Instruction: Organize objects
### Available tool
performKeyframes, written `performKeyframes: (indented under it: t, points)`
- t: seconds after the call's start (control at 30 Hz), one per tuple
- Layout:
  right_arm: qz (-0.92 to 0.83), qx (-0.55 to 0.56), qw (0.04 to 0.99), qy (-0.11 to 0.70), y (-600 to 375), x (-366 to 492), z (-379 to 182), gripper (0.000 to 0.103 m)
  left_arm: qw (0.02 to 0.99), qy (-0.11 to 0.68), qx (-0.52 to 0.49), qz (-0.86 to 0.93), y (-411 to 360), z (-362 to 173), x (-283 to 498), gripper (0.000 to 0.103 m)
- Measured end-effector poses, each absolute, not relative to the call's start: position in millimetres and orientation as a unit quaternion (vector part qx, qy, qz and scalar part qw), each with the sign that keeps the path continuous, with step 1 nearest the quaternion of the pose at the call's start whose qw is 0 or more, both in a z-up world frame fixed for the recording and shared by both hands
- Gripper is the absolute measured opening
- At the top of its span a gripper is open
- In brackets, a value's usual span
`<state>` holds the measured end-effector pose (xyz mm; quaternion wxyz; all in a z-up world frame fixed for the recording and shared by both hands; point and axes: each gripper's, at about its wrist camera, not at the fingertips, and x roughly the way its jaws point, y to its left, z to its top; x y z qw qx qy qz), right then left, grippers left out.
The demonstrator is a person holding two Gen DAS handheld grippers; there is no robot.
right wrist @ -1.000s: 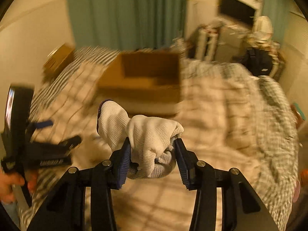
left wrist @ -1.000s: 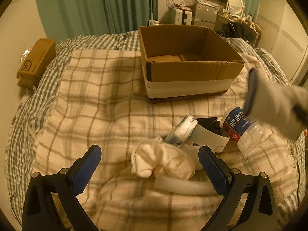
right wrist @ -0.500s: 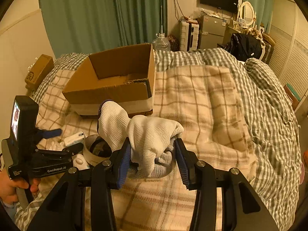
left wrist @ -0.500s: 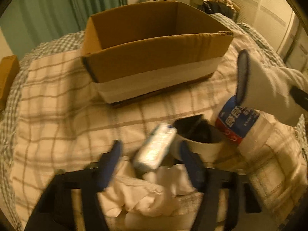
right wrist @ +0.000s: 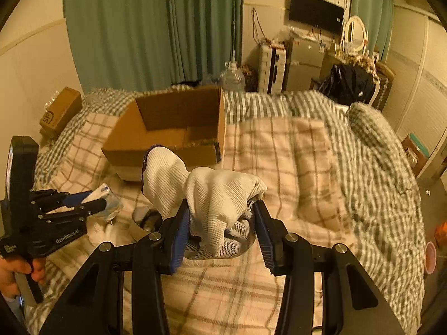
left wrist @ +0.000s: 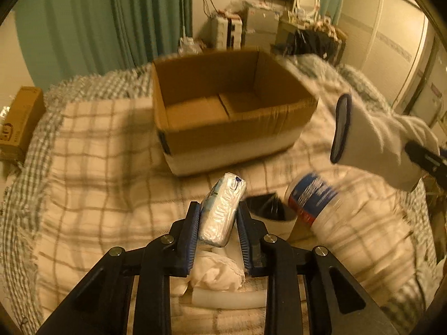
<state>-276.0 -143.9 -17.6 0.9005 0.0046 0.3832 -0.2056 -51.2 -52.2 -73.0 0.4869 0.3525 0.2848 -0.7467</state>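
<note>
Left gripper (left wrist: 218, 220) pinches a tissue pack (left wrist: 222, 212); right gripper (right wrist: 222, 226) clamps a white glove (right wrist: 220, 195). Carrying step, I judge: both need lifting ahead into the cardboard box (left wrist: 223, 136) (open-topped).

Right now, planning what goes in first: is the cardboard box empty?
Apparently empty. The left wrist view shows only the cardboard box's bare bottom flaps; its near corner is hidden.
</note>
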Motion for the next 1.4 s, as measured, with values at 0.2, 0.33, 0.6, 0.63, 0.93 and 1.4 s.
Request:
performKeyframes:
  t: [0.2,0.33,0.6,0.63,0.93,1.4]
  points:
    - [-0.197,-0.020,0.915,0.351,-125.9,-269.2,19.9,0.044,0.504,0.261,0.316,-0.760,-58.0,-22.2,-45.1,0.027]
    - [-0.183,-0.027,0.925,0.331,-120.6,-247.9,43.0,0.044,0.517,0.242,0.298,-0.765,-79.0,4.3,-47.4,0.027]
    - [-0.162,-0.029,0.937,0.308,-131.3,-181.6,57.1,0.044,0.534,0.232,0.279,-0.764,-144.6,18.3,-62.8,0.024]
    - [-0.161,-0.028,0.937,0.307,-134.5,-171.9,55.9,0.044,0.533,0.234,0.280,-0.763,-156.1,15.4,-66.0,0.019]
    - [-0.158,0.001,0.933,0.323,-177.4,-101.4,16.3,0.044,0.535,0.269,0.284,-0.749,-221.7,-27.1,-76.8,0.015]
    - [-0.141,0.062,0.941,0.302,-196.2,-108.9,7.5,0.079,0.554,0.261,0.284,-0.738,-197.7,-32.7,-69.2,0.083]
